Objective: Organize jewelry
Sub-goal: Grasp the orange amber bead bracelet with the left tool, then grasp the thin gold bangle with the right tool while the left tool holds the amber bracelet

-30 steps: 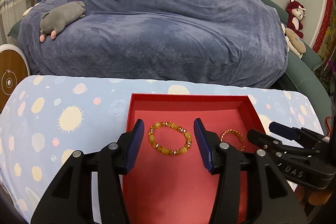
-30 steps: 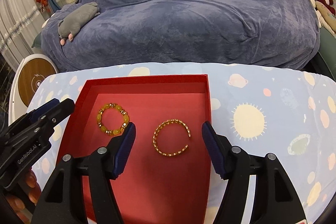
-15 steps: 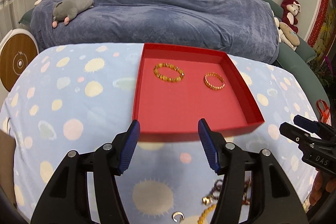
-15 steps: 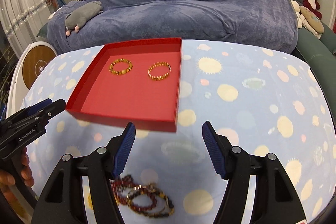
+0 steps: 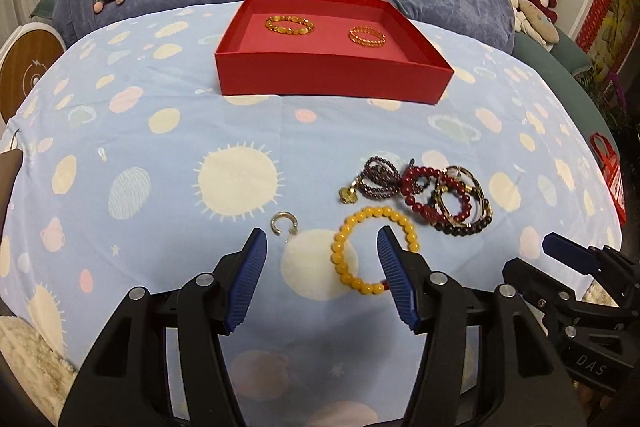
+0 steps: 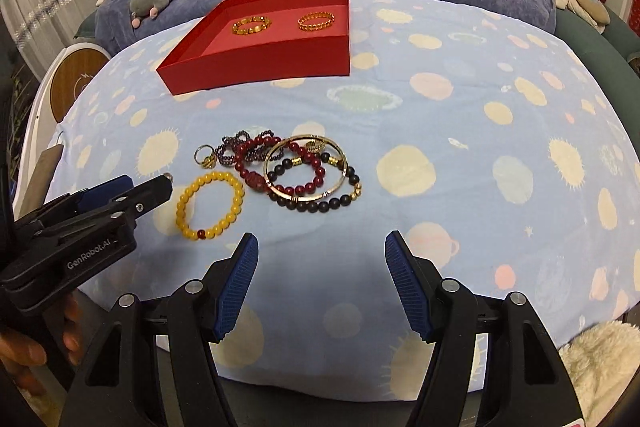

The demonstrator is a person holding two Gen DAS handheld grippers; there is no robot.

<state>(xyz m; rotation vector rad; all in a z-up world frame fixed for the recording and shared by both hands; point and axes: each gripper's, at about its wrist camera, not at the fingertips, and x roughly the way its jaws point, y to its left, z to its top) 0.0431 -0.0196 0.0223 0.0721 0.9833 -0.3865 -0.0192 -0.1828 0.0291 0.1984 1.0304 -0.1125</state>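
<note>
The left gripper [image 5: 320, 251] hangs over the table with its blue ribbed pads spread wide and nothing pinched; its jaws have just been opening. A yellow bead bracelet [image 5: 374, 251] lies flat on the tablecloth [image 5: 168, 155] right under it: smooth round amber-yellow beads in a loose ring with one small dark red bead at the near side. Most of the ring sits between the two pads, and its right arc passes behind the right pad. Just beyond the left pad lies a small open silver ring [image 5: 283, 223], a C-shape.

Farther out and to the right of that gripper sits a tangled heap of bracelets [image 5: 436, 195]: small purple beads with a gold charm, larger glossy dark red beads, a thin gold bangle and a string of black beads, all overlapping and touching.

The right gripper [image 6: 322, 255] is likewise spread, with only bare cloth between its pads; the heap lies ahead of it, to the left of centre.

Well beyond both grippers stands a shallow red box [image 5: 332, 71]. Inside, near its far wall, lie a chunky amber bead bracelet [image 5: 290, 25] and, apart to its right, a thin gold open bangle [image 5: 367, 36].
</note>
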